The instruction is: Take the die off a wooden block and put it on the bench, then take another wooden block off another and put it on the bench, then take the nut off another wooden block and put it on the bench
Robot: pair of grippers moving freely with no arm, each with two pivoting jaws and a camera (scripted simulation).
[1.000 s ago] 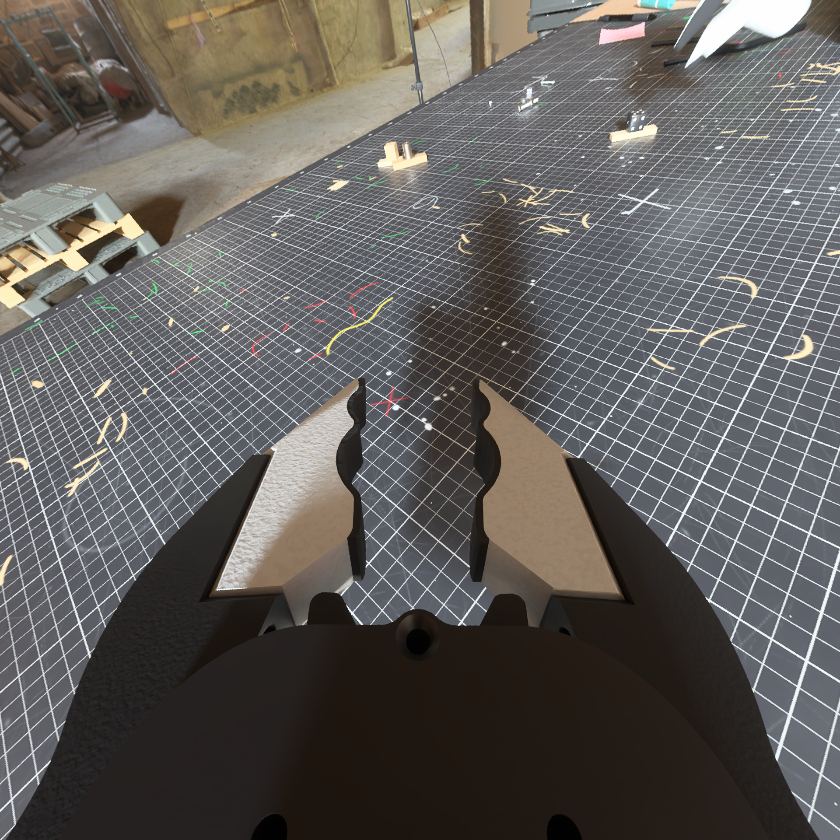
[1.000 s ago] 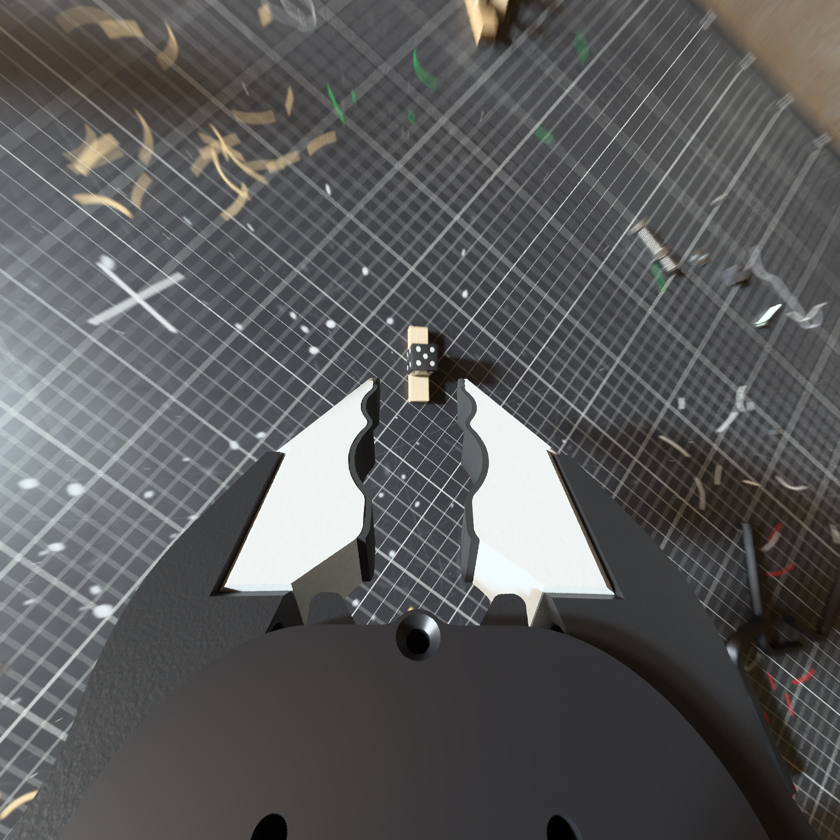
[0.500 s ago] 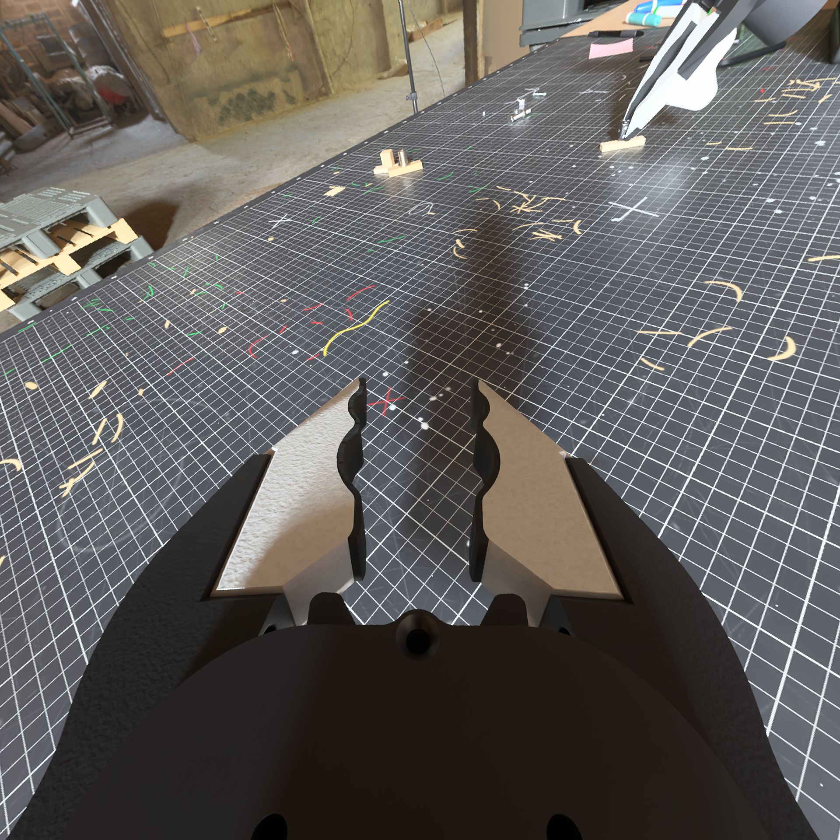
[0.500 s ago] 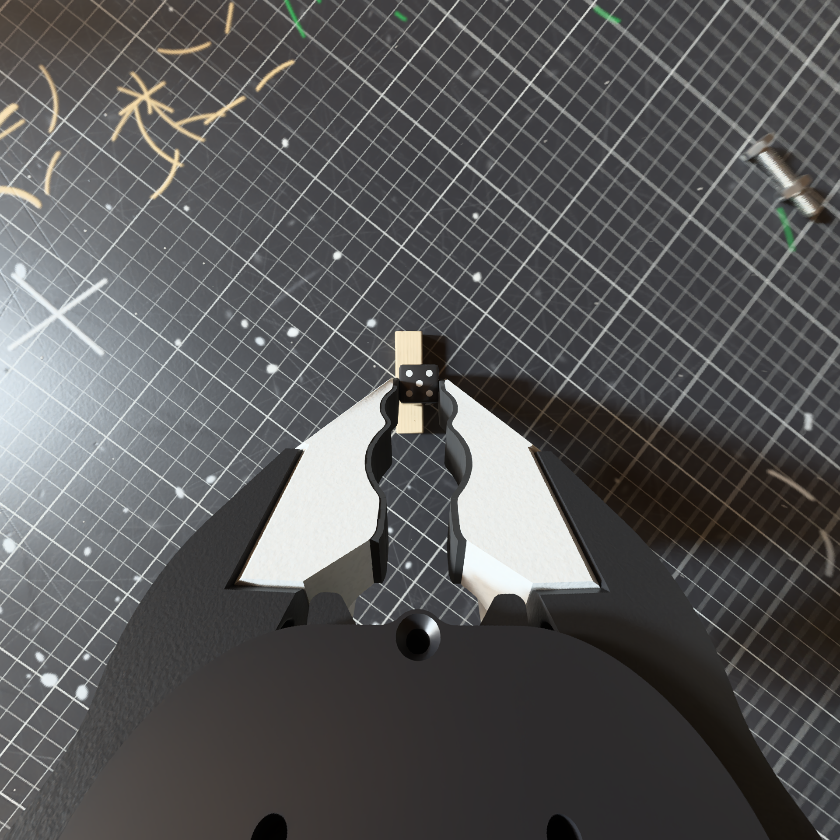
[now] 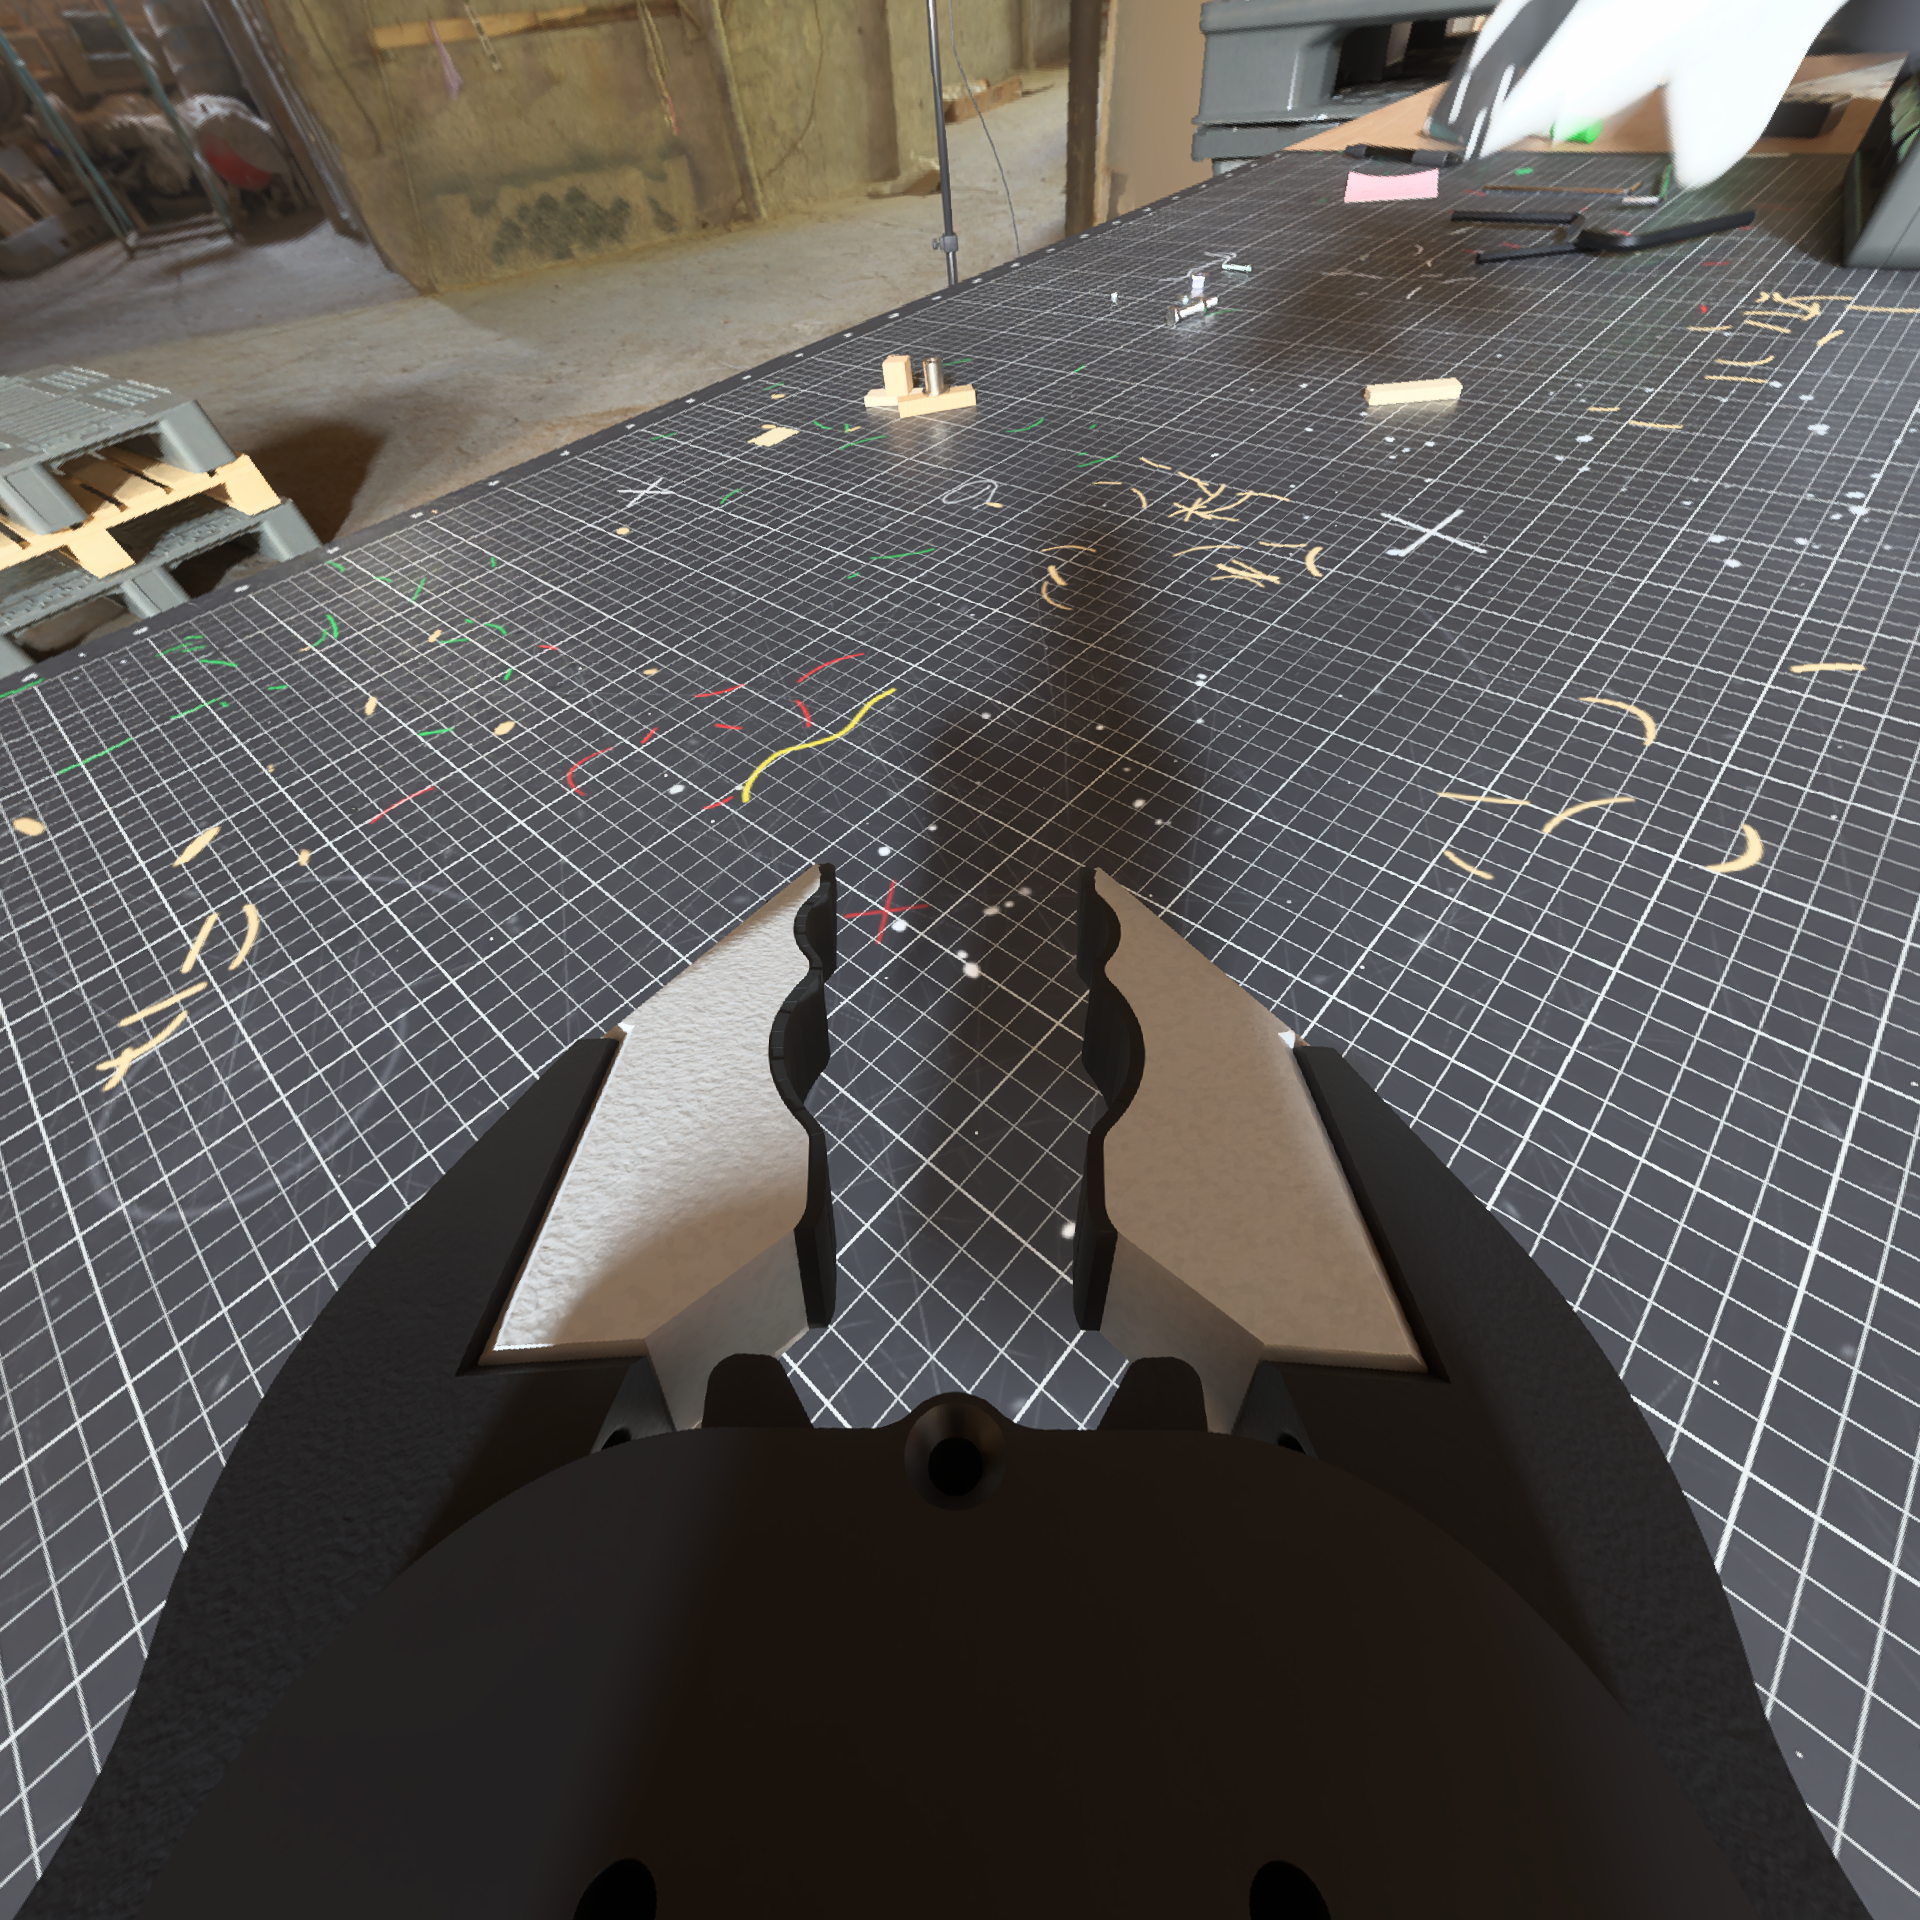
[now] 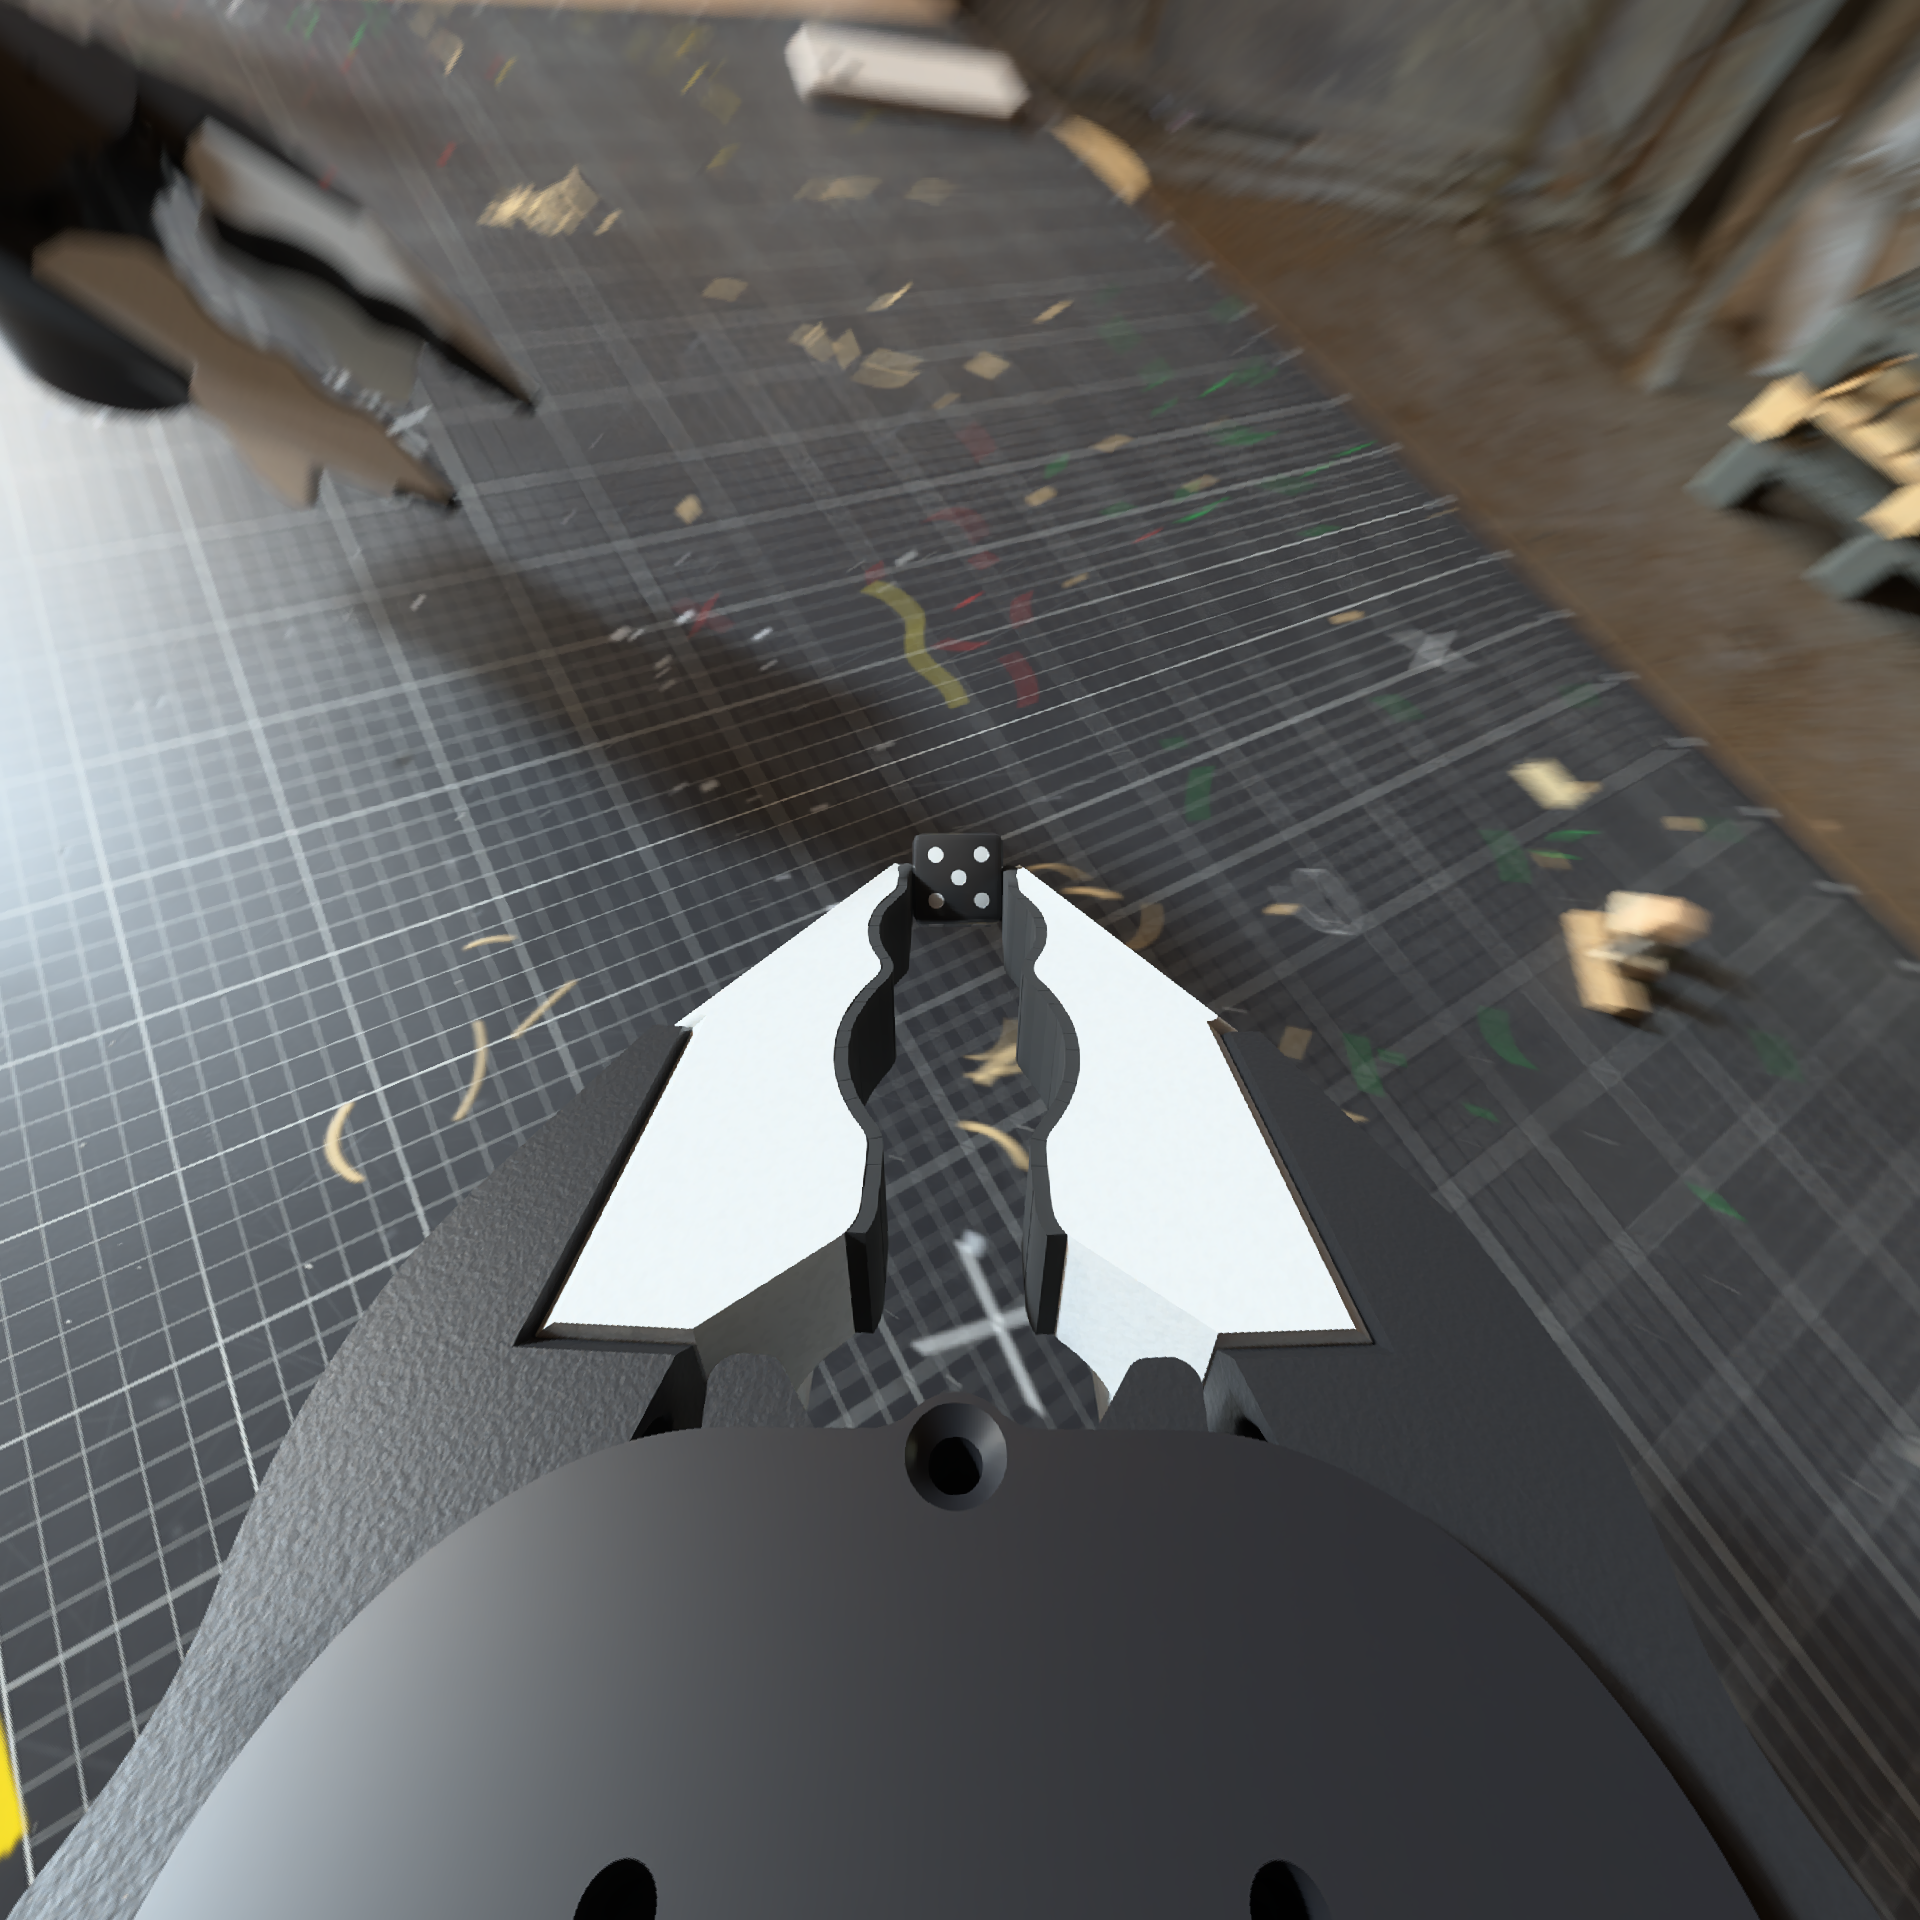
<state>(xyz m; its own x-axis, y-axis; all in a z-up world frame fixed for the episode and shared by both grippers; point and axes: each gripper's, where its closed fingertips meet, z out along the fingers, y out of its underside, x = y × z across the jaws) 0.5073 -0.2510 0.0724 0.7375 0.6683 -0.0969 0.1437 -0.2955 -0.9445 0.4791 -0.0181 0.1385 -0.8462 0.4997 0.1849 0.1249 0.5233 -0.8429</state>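
My right gripper (image 6: 957,883) is shut on a black die (image 6: 956,876) with white pips, held at its fingertips in the air above the bench. It shows blurred at the far right of the left wrist view (image 5: 1621,94). A bare wooden block (image 5: 1413,392) lies flat on the dark gridded bench (image 5: 1455,1039). Farther left, a wooden block pair with a grey metal nut (image 5: 932,371) standing on it forms a cluster (image 5: 920,390); it also shows blurred in the right wrist view (image 6: 1631,951). My left gripper (image 5: 956,894) is open and empty, low over the bench.
The left gripper (image 6: 239,343) shows blurred at the upper left of the right wrist view. Bolts (image 5: 1195,301), black tools (image 5: 1600,237) and a pink pad (image 5: 1392,187) lie at the far end. Wood shavings are scattered about. The bench edge (image 5: 623,436) drops to a floor with pallets (image 5: 114,520).
My right gripper closed on the die, lifted it off the wooden block and swung away fast, leaving that block bare. My left gripper stayed open and barely moved.
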